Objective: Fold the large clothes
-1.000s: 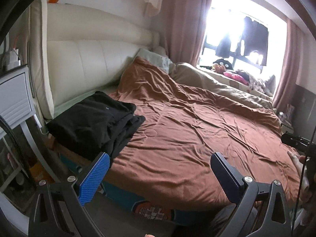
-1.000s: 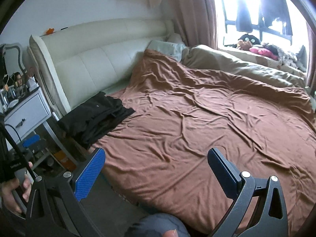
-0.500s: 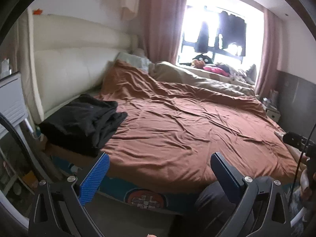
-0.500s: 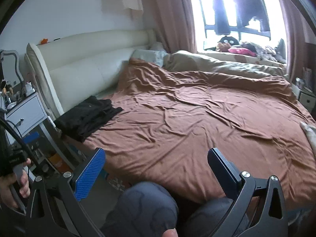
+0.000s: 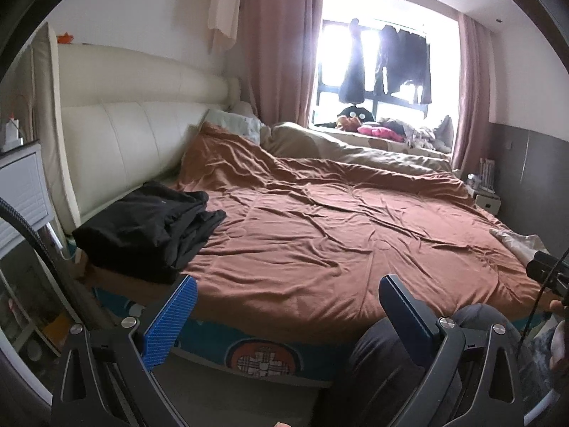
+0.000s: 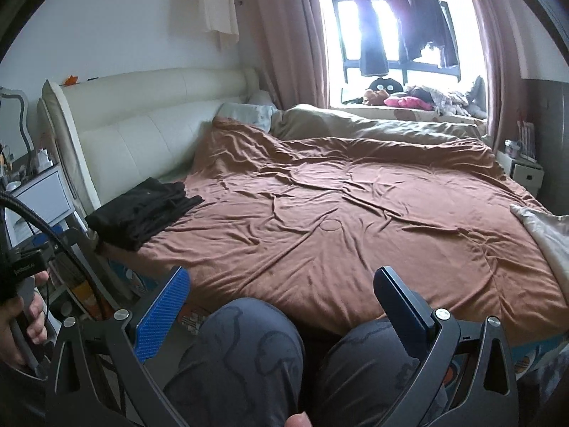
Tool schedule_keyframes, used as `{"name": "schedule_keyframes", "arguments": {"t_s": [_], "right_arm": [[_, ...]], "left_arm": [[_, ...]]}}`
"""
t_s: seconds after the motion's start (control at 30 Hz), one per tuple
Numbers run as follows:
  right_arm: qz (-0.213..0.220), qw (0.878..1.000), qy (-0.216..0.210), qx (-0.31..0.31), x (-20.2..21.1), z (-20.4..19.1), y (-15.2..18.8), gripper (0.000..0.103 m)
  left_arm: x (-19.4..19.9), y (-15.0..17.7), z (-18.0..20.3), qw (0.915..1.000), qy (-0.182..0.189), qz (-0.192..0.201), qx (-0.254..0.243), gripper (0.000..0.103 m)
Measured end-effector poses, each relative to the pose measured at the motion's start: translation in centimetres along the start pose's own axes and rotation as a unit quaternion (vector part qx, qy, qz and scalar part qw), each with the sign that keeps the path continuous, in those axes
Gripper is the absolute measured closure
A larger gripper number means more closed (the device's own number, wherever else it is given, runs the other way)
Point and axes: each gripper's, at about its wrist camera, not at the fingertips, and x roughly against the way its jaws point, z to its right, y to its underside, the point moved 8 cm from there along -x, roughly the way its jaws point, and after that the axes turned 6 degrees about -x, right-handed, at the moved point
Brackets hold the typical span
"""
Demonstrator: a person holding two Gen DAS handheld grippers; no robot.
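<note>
Both pairs of tongs hang wide apart and hold nothing, short of the near edge of the bed point(image 5: 249, 327). The left tongs point(image 5: 284, 316) show one finger with a ribbed bright-blue pad at 7 o'clock and a smooth dark-navy one at 5 o'clock; the right tongs point(image 6: 281, 306) look the same, black angular frames with silver bolts.

The black clothes point(image 5: 149, 227) lie in a soft, rumpled, half-folded heap at the bed's near left corner, about 9 o'clock in the left view, close under the headboard point(image 5: 124, 135). In the right view the same pile point(image 6: 142, 210) sits at about 9 o'clock, in flat stacked layers with a loose edge spilling onto the cover.

A rust-brown quilt point(image 6: 338, 213), thin and heavily creased, spreads over most of the bed. The headboard is cream padded leather in broad stitched panels. A beige duvet point(image 5: 355, 149) bunches along the far side under the bright window point(image 6: 398, 28), where dark garments hang. A pale cloth point(image 6: 544, 231) lies at the bed's right edge, 3 o'clock. Grey patterned trouser knees point(image 6: 249, 356) fill the space between the right fingers.
</note>
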Motion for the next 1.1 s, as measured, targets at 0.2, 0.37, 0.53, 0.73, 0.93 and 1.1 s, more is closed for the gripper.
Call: {"name": "schedule_keyframes", "arguments": {"t_s": [0.2, 0.37, 0.53, 0.73, 0.93, 1.1], "right_arm": [[0.009, 1.0, -0.003, -0.004, 0.1, -0.8, 0.4, 0.0], [0.018, 1.0, -0.004, -0.004, 0.2, -0.8, 0.9, 0.0], [0.006, 1.0, -0.007, -0.024, 0.0, -0.1, 1.4, 0.0], [0.009, 1.0, 0.001, -0.026, 0.5, 0.2, 1.1, 0.0], [0.01, 1.0, 0.004, -0.026, 0.9, 0.2, 1.1, 0.0], [0.013, 1.0, 0.006, -0.027, 1.1, -0.2, 0.7, 0.0]], "left_arm": [[0.1, 0.5, -0.4, 1.0, 0.006, -0.001, 0.006, 0.001], [0.0, 0.5, -0.3, 1.0, 0.004, 0.002, -0.004, 0.001], [0.5, 0.4, 0.5, 0.9997, 0.012, 0.01, -0.018, 0.001], [0.6, 0.5, 1.3, 0.9994, 0.019, 0.01, -0.028, 0.0], [1.2, 0.3, 1.7, 0.9989, 0.025, 0.02, -0.035, 0.001], [1.3, 0.3, 1.6, 0.9991, 0.024, 0.023, -0.028, 0.0]]}}
